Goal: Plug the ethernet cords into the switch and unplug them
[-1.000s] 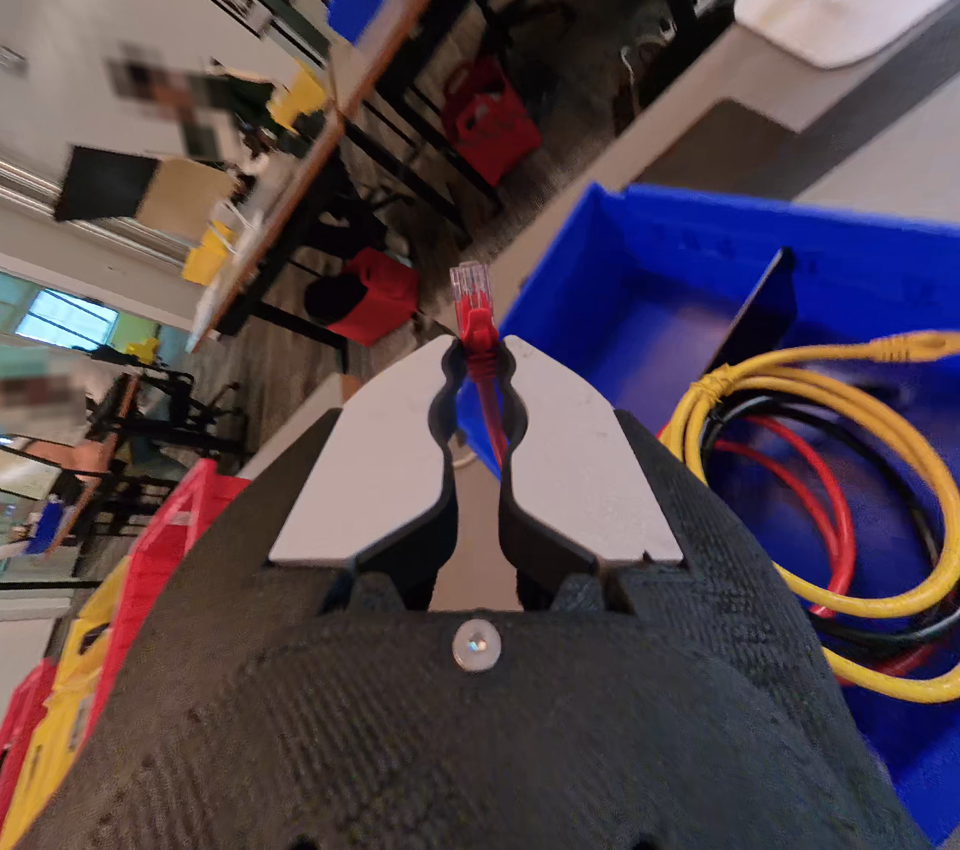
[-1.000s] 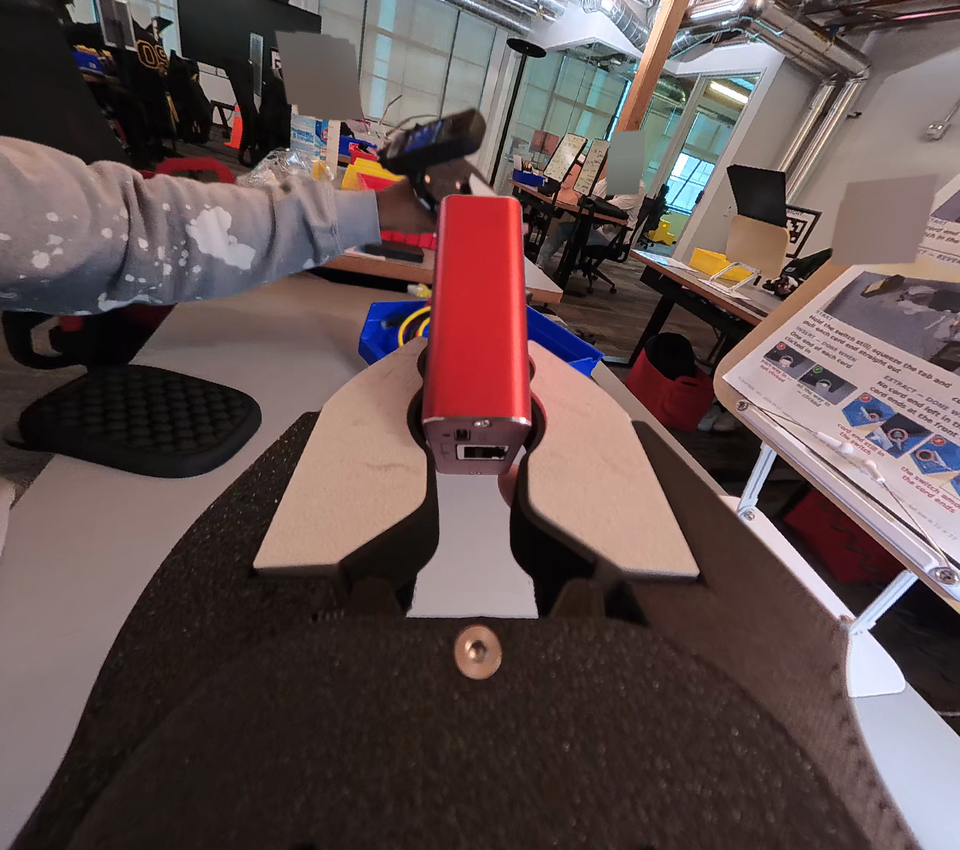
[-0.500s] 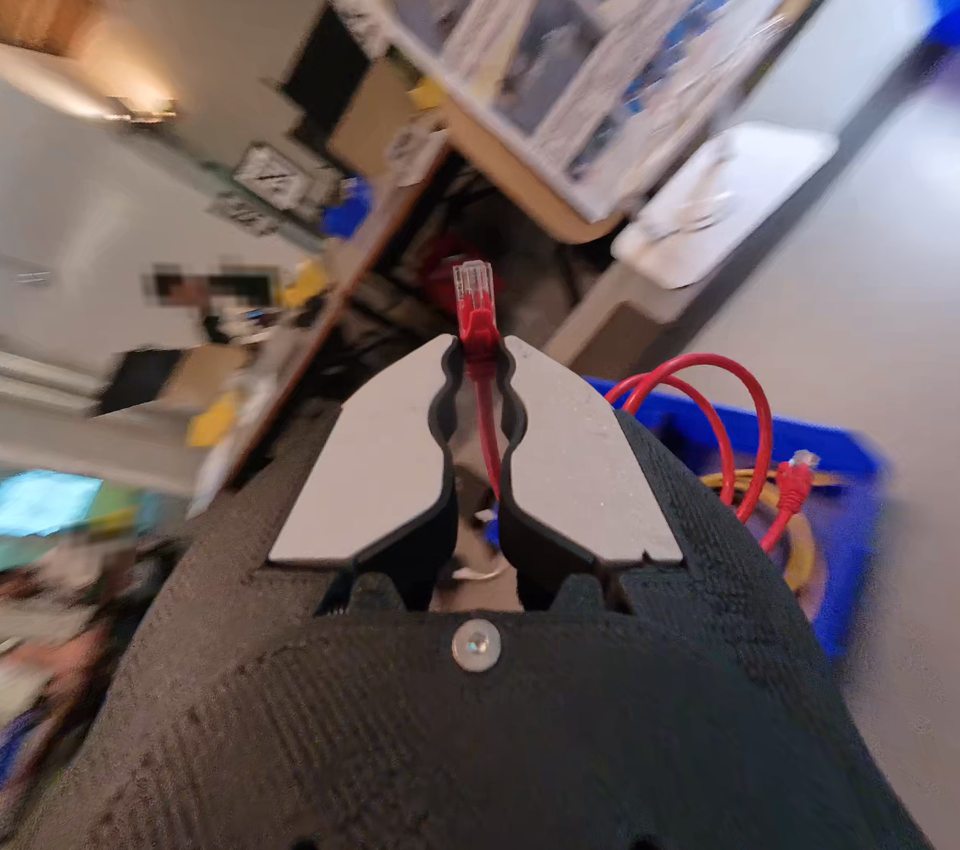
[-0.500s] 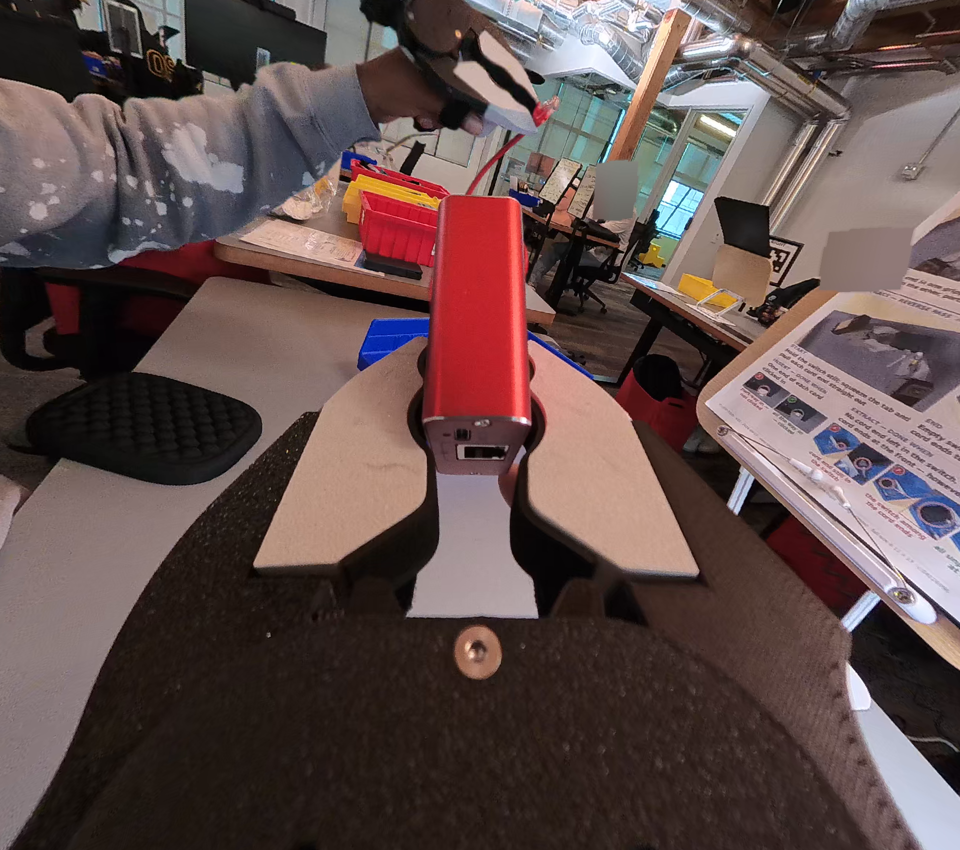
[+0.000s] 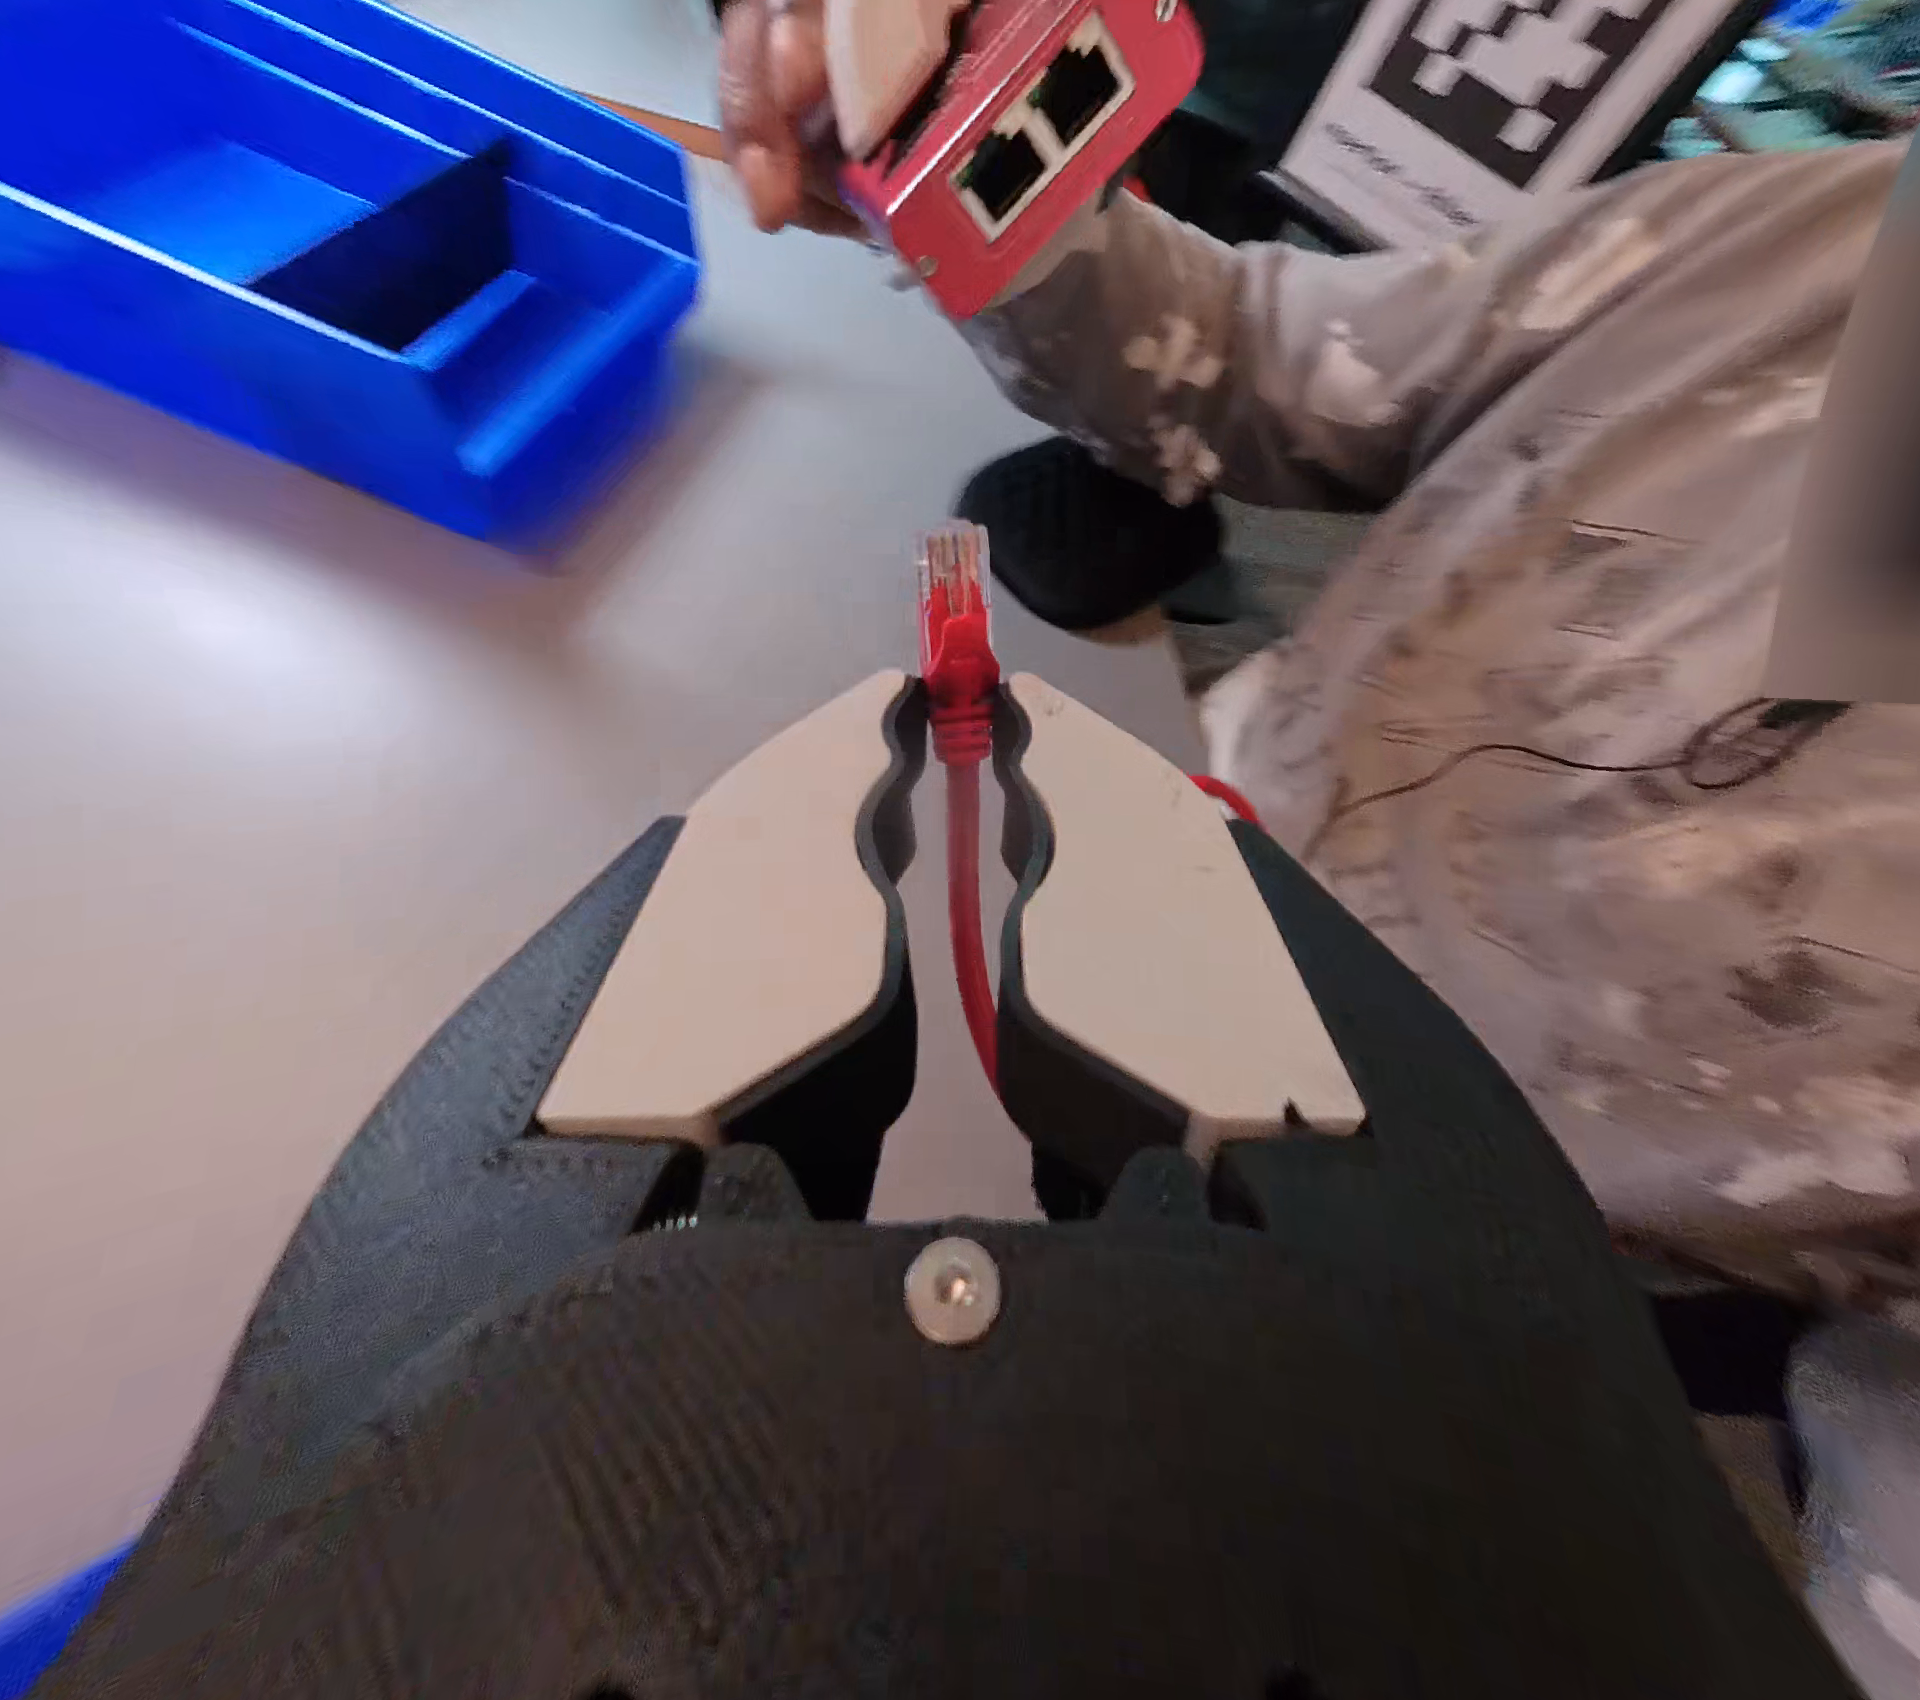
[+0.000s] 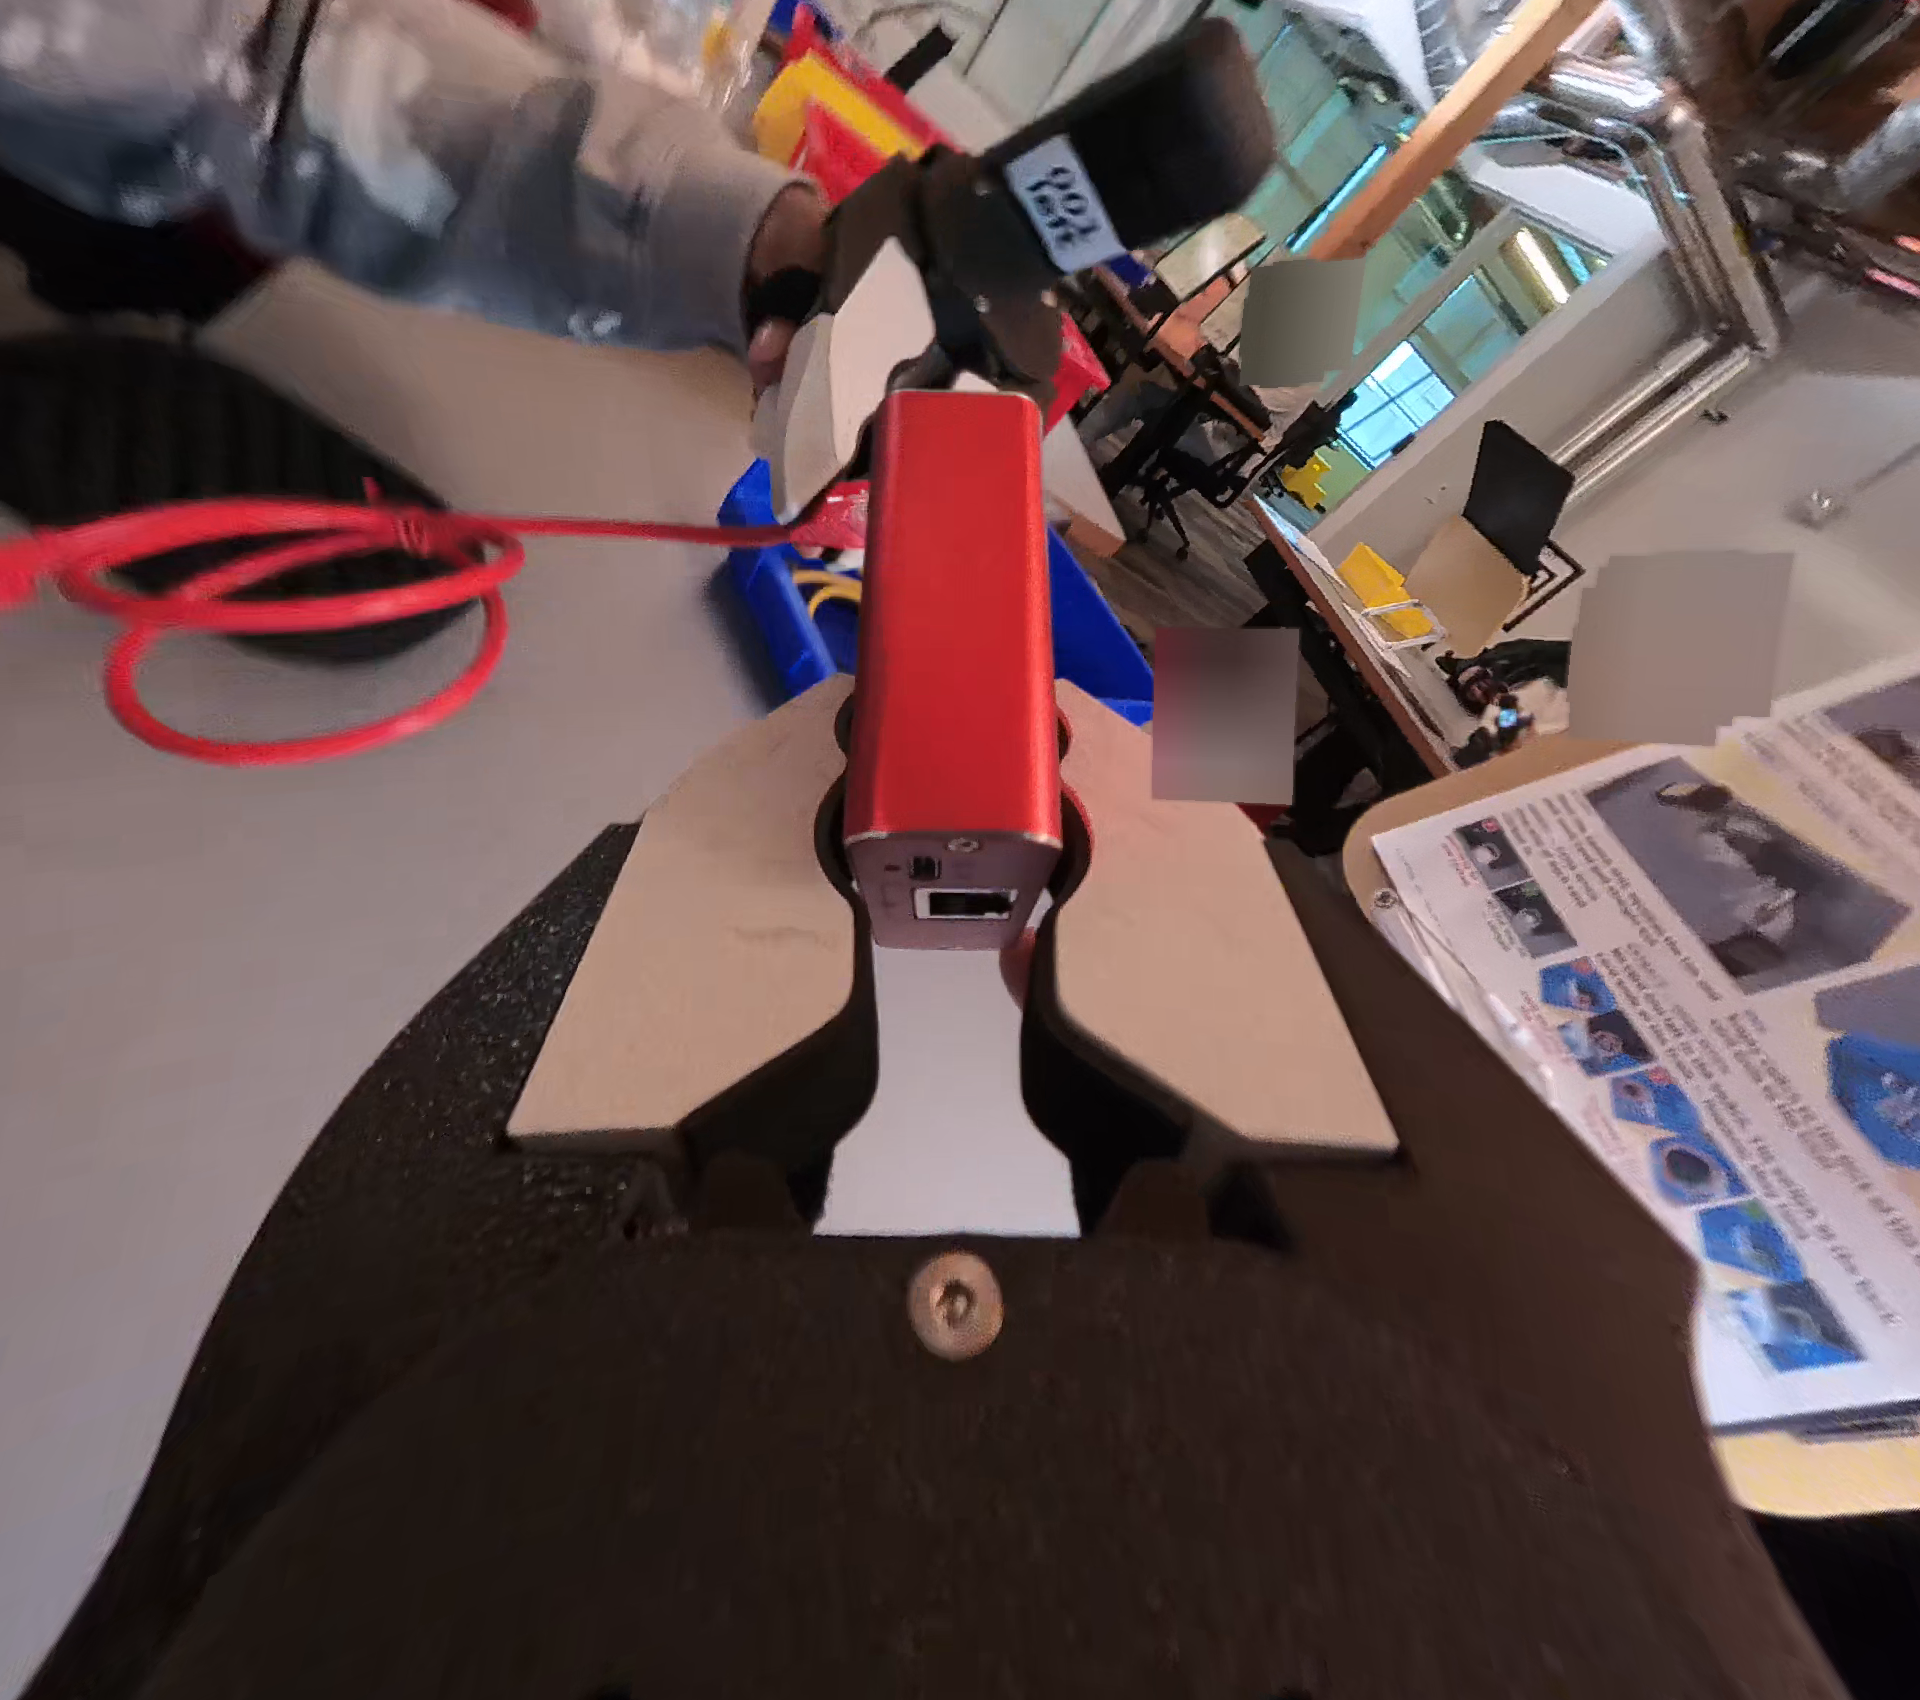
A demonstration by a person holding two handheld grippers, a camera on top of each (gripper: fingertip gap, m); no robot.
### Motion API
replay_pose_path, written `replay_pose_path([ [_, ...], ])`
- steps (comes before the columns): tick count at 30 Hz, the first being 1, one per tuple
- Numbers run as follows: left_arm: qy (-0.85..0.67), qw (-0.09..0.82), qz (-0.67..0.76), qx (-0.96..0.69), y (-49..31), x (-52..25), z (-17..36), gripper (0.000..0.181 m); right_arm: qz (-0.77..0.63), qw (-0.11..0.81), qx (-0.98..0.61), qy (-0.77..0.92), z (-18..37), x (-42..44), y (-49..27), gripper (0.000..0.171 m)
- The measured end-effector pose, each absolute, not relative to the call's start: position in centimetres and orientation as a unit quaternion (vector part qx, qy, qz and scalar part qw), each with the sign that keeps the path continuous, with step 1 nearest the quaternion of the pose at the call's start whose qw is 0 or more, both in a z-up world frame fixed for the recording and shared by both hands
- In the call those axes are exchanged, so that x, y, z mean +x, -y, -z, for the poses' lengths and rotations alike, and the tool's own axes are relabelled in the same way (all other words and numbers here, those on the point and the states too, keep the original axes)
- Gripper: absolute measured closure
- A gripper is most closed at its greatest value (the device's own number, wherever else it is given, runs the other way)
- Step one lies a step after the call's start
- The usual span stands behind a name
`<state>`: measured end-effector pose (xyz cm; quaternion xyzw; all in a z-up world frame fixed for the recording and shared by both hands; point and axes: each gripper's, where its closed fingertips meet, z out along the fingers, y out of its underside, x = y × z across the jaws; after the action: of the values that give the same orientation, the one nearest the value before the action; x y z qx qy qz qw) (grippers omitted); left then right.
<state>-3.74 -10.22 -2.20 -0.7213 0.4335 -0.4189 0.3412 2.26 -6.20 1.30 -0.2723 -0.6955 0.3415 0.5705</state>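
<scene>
My left gripper (image 5: 956, 694) is shut on a red ethernet cord (image 5: 964, 829); its clear plug (image 5: 951, 564) sticks out past the tips. The plug points toward the red switch (image 5: 1023, 118), held higher up and apart from it, its two ports facing me. My right gripper (image 6: 951, 715) is shut on that red switch (image 6: 951, 653), which stands out forward between the fingers. In the right wrist view the left gripper (image 6: 831, 393) is just beyond the switch's far end with the plug (image 6: 836, 520) beside it, and the cord (image 6: 291, 611) trails in loops over the table.
A blue divided bin (image 5: 343, 196) stands on the grey table (image 5: 312, 715), with yellow cord showing in it in the right wrist view (image 6: 831, 596). A black pad (image 5: 1081, 538) lies near the person's speckled sleeve (image 5: 1558, 611). An instruction board (image 6: 1683, 1027) stands at the right.
The left gripper has swung from above the bin down and round to face the switch's ports, pulling the red cord out across the table. The right gripper has tilted and still holds the switch.
</scene>
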Motion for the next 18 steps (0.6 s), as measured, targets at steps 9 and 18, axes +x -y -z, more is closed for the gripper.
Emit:
replay_pose_path([
  [9, -0.475, 0.183, 0.464, -0.725, 13.3, 1.9, 5.8, 0.169, -0.188, 0.581, -0.188, 0.769, 4.0, 3.9, 9.0, 0.143],
  [18, -0.483, 0.129, 0.419, -0.758, 13.1, 2.1, 8.0, 0.169, -0.082, 0.554, -0.132, 0.818, 6.6, 4.1, 9.4, 0.143],
])
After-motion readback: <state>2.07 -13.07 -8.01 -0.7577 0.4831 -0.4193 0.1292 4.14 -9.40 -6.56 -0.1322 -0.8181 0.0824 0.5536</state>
